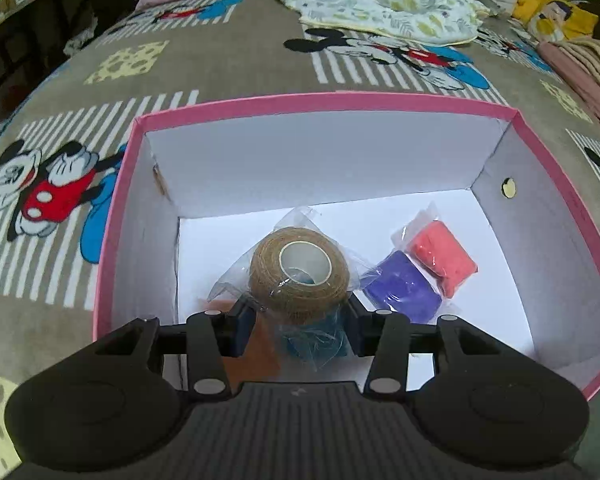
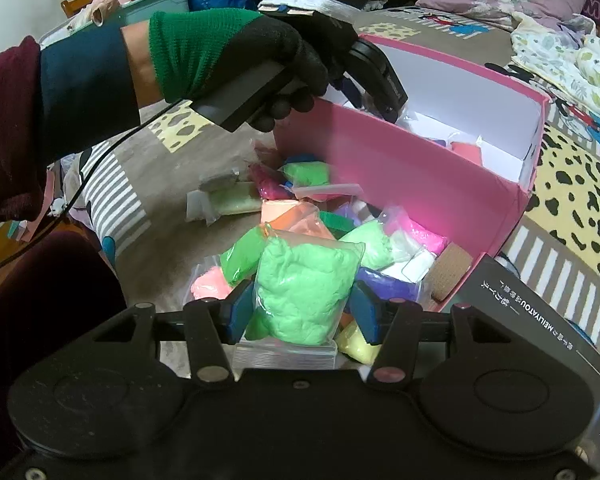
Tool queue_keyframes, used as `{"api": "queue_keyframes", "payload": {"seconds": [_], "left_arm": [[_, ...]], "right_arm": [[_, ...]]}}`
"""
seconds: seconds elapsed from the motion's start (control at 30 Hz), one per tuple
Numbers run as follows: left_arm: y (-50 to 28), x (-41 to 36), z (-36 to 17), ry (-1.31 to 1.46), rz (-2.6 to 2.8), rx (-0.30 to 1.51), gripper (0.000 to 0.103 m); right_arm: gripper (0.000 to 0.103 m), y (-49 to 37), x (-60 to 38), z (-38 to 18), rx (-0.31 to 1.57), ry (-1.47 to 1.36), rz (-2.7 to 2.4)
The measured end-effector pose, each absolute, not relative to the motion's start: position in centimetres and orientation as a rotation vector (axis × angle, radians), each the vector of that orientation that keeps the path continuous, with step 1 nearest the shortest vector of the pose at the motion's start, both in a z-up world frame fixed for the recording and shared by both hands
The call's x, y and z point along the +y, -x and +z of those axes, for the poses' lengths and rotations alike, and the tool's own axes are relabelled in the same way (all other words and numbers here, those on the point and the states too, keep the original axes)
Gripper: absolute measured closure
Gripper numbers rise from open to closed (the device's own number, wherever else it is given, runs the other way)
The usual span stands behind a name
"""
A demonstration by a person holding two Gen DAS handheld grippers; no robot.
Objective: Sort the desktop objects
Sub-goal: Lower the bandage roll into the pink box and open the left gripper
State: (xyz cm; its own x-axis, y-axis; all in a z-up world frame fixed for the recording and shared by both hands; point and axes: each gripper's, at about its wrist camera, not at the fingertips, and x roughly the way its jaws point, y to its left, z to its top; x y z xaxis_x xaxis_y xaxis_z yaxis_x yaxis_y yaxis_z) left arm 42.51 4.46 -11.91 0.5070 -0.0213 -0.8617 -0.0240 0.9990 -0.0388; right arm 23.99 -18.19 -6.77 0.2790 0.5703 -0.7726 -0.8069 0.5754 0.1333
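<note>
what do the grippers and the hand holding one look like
Both grippers are black plastic: blue pads, silver rivets, two round discs on a ribbed base. The left gripper is held by a hand in a black glove with a green cuff, navy and maroon sleeve, and a thin black cable.

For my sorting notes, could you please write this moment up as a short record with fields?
Container: pink cardboard box with white inside, open on the cartoon-print bedspread
Already in box: purple wrapped roll touching a coral wrapped roll
Left gripper: inside the box, jaws around a tan bandage roll in clear wrap; contact unclear
Right gripper: shut on a light green clay bag
Still unsorted: pile of coloured clay bags outside the box's near wall
</note>
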Motion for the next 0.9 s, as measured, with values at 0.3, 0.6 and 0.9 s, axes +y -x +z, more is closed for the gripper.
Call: {"api": "queue_keyframes", "payload": {"seconds": [0.3, 0.6, 0.9], "left_arm": [[-41.4, 4.2, -11.0, 0.055, 0.005, 1.002, 0.042], [-37.0, 3.1, -7.9, -0.01, -0.002, 0.851, 0.042], [-32.7, 1.6, -6.2, -0.066, -0.013, 0.767, 0.041]], "right_arm": [[0.05, -24.4, -18.6, -6.4, 0.876, 0.312, 0.916], [0.05, -24.7, -18.8, -5.4, 0.852, 0.312, 0.887], [0.05, -24.7, -19.1, -4.4, 0.825, 0.307, 0.854]]}}
